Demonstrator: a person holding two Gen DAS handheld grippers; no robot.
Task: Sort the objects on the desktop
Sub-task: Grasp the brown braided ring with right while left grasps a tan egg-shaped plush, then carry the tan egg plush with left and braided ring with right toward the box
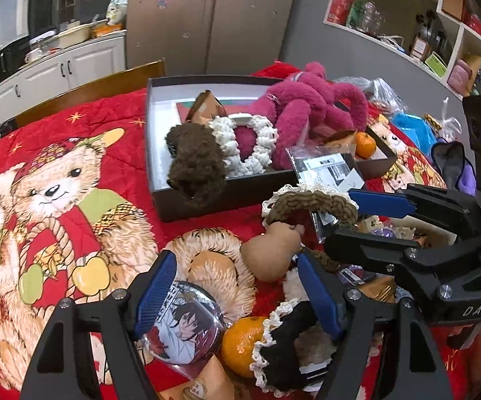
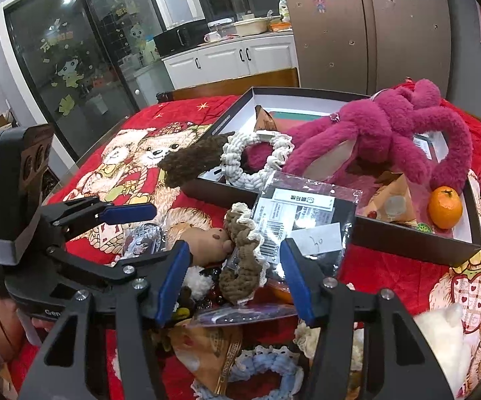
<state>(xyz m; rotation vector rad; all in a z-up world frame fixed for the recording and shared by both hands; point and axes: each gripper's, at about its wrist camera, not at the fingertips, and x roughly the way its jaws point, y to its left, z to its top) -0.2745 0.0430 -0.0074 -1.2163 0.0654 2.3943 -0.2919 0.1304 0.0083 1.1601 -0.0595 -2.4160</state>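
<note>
A shallow black box point(image 1: 207, 196) point(image 2: 407, 236) stands on the red bear blanket and holds a magenta plush point(image 1: 307, 110) point(image 2: 384, 133), a white knitted ring point(image 1: 257, 143) point(image 2: 257, 160), a brown knitted piece point(image 1: 193, 160) and an orange point(image 2: 444, 207). My left gripper point(image 1: 237, 296) is open over a round anime badge point(image 1: 183, 323), an orange point(image 1: 240, 343) and a tan gourd-shaped toy point(image 1: 270, 250). My right gripper point(image 2: 233, 276) is open around a brown crocheted scrunchie point(image 2: 244, 266), beside a bagged black card point(image 2: 304, 220). Each gripper shows in the other's view.
A blue crocheted ring point(image 2: 267, 373) and an orange snack packet point(image 2: 207, 343) lie near the front edge. A black lace-trimmed scrunchie point(image 1: 284, 343) lies under the left gripper. Plastic bags and a blue packet point(image 1: 414, 130) sit right of the box. A wooden chair point(image 1: 87, 90) stands behind the table.
</note>
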